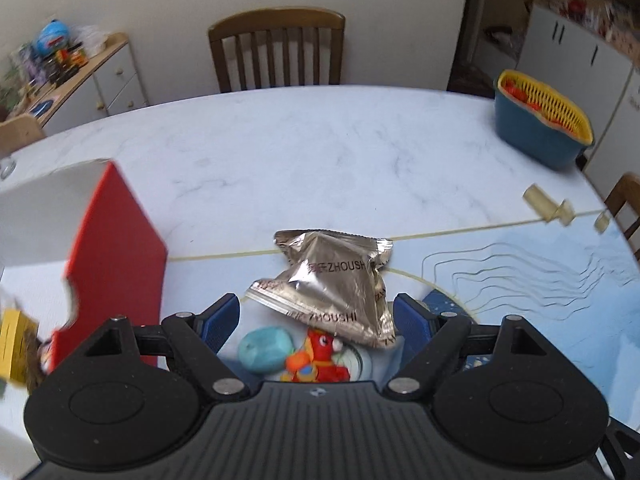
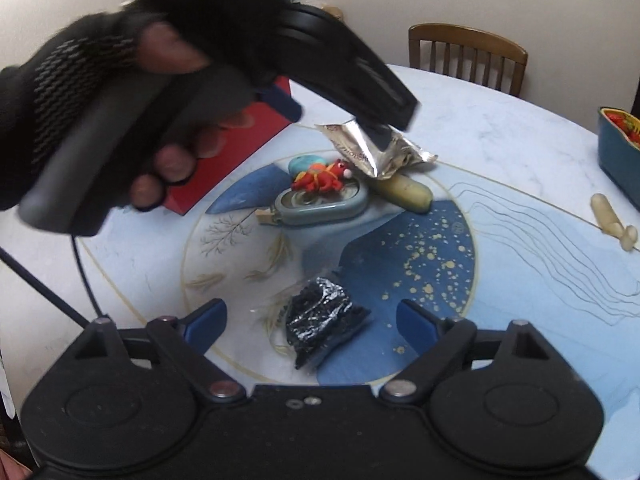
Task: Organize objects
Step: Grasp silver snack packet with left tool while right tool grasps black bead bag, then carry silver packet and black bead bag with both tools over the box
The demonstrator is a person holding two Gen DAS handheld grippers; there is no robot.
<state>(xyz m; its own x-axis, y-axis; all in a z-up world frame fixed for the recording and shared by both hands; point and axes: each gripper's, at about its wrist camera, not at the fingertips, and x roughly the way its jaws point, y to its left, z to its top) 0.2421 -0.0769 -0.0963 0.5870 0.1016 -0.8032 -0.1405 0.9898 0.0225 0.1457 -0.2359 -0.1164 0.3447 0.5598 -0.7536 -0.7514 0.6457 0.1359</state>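
In the left wrist view, my left gripper (image 1: 316, 320) stands open above a crumpled silver foil packet (image 1: 328, 280). A turquoise lump (image 1: 264, 350) and a red toy figure (image 1: 320, 356) lie just below it. The right wrist view shows a gloved hand (image 2: 100, 92) holding the left gripper (image 2: 332, 120) over the silver packet (image 2: 360, 148). My right gripper (image 2: 312, 326) is open, with a black crinkled packet (image 2: 320, 320) lying on the mat between its blue pads (image 2: 206, 328) and touching neither.
A red box (image 1: 116, 264) stands at the left. A blue basket with a yellow liner (image 1: 540, 120) sits at the far right, with beige pieces (image 1: 548, 204) near it. A grey-green oval case (image 2: 320, 204) and a yellowish tube (image 2: 404, 194) lie mid-mat. A chair (image 1: 276, 48) stands behind the table.
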